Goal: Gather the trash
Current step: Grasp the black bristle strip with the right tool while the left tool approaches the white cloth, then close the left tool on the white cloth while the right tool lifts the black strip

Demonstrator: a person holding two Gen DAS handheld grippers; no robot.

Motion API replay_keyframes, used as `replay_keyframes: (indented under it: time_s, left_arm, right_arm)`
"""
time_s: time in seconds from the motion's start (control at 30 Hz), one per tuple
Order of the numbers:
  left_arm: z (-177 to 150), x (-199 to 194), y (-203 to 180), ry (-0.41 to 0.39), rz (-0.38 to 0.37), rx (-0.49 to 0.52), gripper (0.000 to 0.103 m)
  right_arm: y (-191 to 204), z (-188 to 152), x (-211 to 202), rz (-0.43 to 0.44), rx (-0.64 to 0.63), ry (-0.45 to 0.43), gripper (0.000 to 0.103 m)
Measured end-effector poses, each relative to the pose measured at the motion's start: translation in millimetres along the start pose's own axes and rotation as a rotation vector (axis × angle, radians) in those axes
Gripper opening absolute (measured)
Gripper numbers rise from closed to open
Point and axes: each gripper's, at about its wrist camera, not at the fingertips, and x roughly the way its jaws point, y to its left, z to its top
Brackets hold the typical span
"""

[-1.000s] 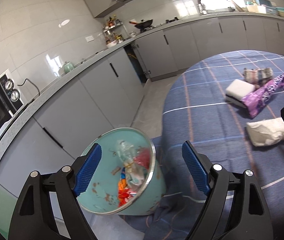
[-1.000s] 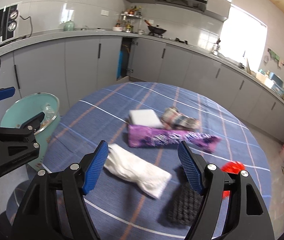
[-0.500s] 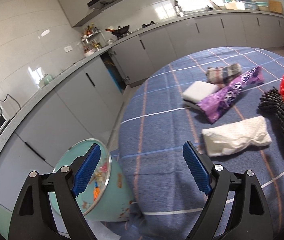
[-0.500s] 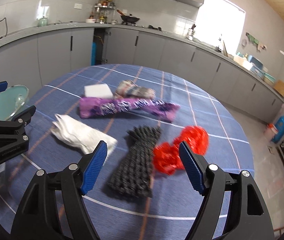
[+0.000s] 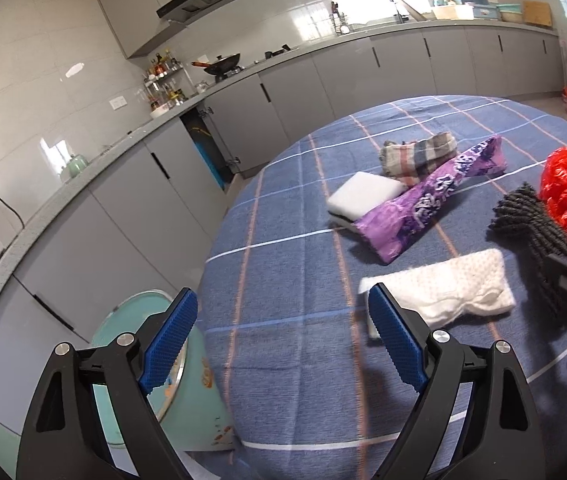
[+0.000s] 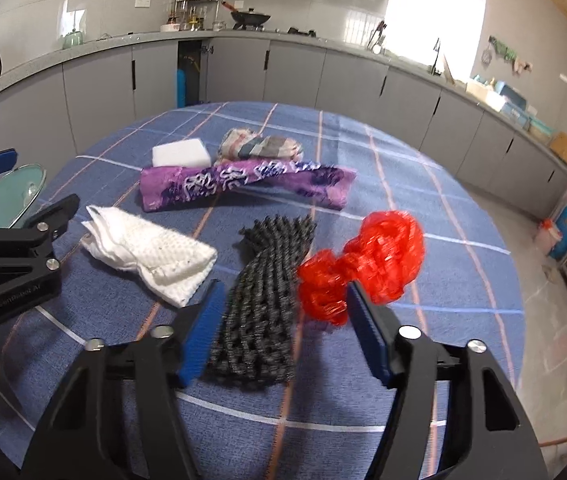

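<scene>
Reaching for red plastic bag (image 6: 367,264) beside the grey cloth (image 6: 263,300).
Right tool (image 6: 283,330) gapes empty; next, straddle and pinch; left tool (image 5: 279,344) wide open, idle.

Both cameras ride low behind their own fingers, looking down across the round table (image 5: 283,360) toward the kitchen counter (image 6: 243,36) — the left from the table's edge, the right closer in over its middle. Both catch the white cloth (image 5: 443,292) and purple wrapper (image 6: 243,184).

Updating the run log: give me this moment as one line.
left gripper: open, empty, table edge by teal bin | right gripper: open, empty, over grey knit cloth, beside red mesh wad
</scene>
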Motion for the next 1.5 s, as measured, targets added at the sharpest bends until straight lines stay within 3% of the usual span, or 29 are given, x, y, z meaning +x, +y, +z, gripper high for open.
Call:
replay_keyframes:
  time_s: [0.03, 0.07, 0.2, 0.63, 0.7, 0.9, 1.0, 1.5]
  left_arm:
    - [0.5, 0.4, -1.2, 0.002, -0.008, -0.001, 0.086]
    - [0.9, 0.6, -2.7, 0.003, -0.017, -0.002, 0.087]
    - [2.8, 2.5, -10.1, 0.009, -0.049, 0.001, 0.087]
    - [7.8, 27.0, -44.1, 0.069, -0.123, 0.075, 0.087]
    - [7.6, 29.8, -42.4, 0.076, -0.148, 0.064, 0.080]
    - [5.0, 27.0, -55.8, 0.082, -0.260, 0.092, 0.029]
    - [2.8, 24.1, -63.4, 0.078, -0.258, 0.126, 0.003]
    - [3.9, -8.0, -0.1, -0.004, -0.156, 0.009, 0.002]
  right_arm:
    - [-0.2, -1.1, 3.7, 0.024, 0.001, 0.020, 0.045]
    - [-0.1, -2.4, 5.8, 0.038, 0.002, 0.031, 0.033]
    - [-1.2, -6.3, 1.0, 0.047, -0.002, 0.017, 0.021]
    - [-19.5, -15.3, -3.0, 0.001, 0.018, -0.005, 0.021]
    - [-20.3, -16.8, -1.6, 0.006, 0.016, -0.005, 0.022]
    - [-15.8, -16.4, -1.3, -0.002, -0.007, -0.008, 0.022]
    - [-14.1, -17.1, -1.8, -0.007, -0.016, -0.011, 0.021]
    - [1.4, -1.6, -29.8, 0.037, -0.035, -0.108, 0.017]
